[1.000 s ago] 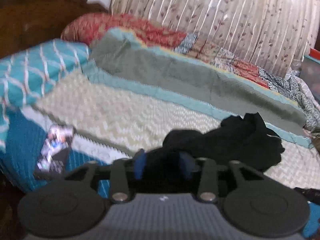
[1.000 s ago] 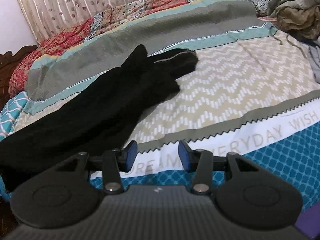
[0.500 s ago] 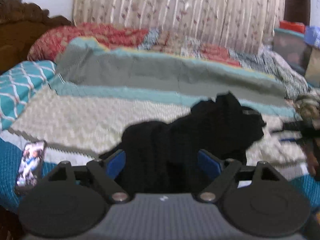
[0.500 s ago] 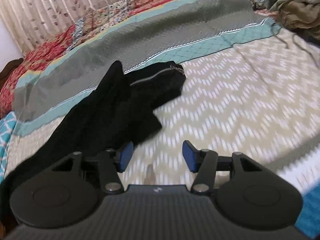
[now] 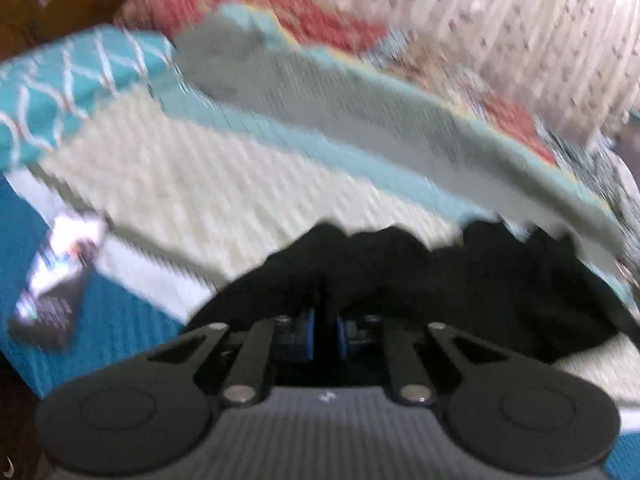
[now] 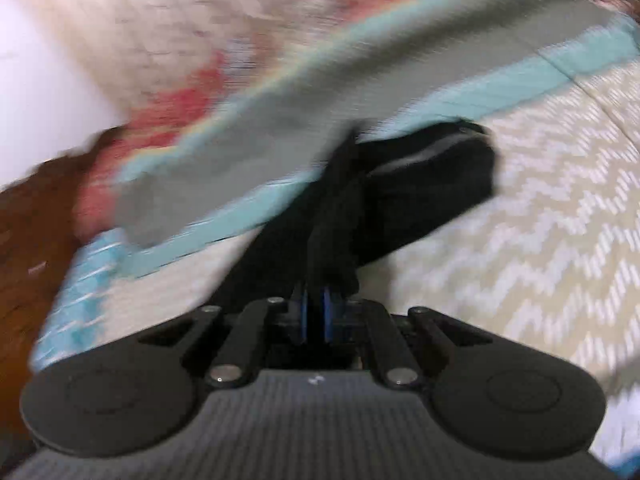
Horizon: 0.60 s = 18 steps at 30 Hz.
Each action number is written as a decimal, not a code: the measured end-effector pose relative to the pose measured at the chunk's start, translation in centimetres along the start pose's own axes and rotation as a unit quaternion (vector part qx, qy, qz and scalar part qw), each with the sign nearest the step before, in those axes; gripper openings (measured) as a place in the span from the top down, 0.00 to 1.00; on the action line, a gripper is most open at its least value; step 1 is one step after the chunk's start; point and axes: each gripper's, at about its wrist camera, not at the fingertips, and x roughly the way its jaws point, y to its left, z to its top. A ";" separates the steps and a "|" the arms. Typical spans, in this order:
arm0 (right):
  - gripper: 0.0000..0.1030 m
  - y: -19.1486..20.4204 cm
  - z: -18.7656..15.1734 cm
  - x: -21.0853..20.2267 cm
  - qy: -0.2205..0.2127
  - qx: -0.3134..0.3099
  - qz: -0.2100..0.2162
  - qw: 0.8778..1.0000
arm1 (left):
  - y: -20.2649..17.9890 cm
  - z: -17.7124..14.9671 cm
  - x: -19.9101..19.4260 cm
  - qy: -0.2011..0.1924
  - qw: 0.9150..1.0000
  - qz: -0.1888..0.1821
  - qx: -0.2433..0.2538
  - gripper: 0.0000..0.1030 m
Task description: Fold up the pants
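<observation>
The black pants [image 5: 460, 280] lie bunched on the patterned bedspread. In the left wrist view my left gripper [image 5: 325, 330] is shut on a fold of the black fabric, blue pads close together. In the right wrist view the pants [image 6: 408, 200] stretch away from me, with a pale zip line on the far part. My right gripper [image 6: 315, 318] is shut on the near edge of the pants. Both views are blurred by motion.
A phone [image 5: 56, 276] lies on the blue edge of the bedspread at left. A teal patterned pillow [image 5: 68, 92] and a red pillow [image 5: 224, 4] sit at the head. A striped curtain [image 5: 520, 32] hangs behind the bed. The dark wooden headboard [image 6: 36, 248] is at left.
Both grippers have closed on the pants: the left was wide open around the fabric half a second ago, the right was open beside it. Both views have swung and blurred.
</observation>
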 end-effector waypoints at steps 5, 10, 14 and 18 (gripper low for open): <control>0.68 1.3 -3.5 -3.7 0.017 -0.060 0.013 0.998 | 1.1 0.7 1.0 0.011 0.999 0.007 -0.041 0.85; 0.63 -5.7 -1.2 -2.7 -0.027 0.059 -0.090 0.994 | 0.1 -0.8 0.3 0.018 1.000 0.020 -0.001 0.39; 0.63 -9.3 2.2 -1.1 -0.064 0.107 -0.144 0.982 | -0.8 -2.2 -0.7 0.043 0.999 -0.023 0.009 0.25; 0.63 -10.3 6.5 2.7 -0.064 0.093 -0.180 0.977 | -2.4 -4.4 -1.0 0.078 0.994 -0.072 0.007 0.09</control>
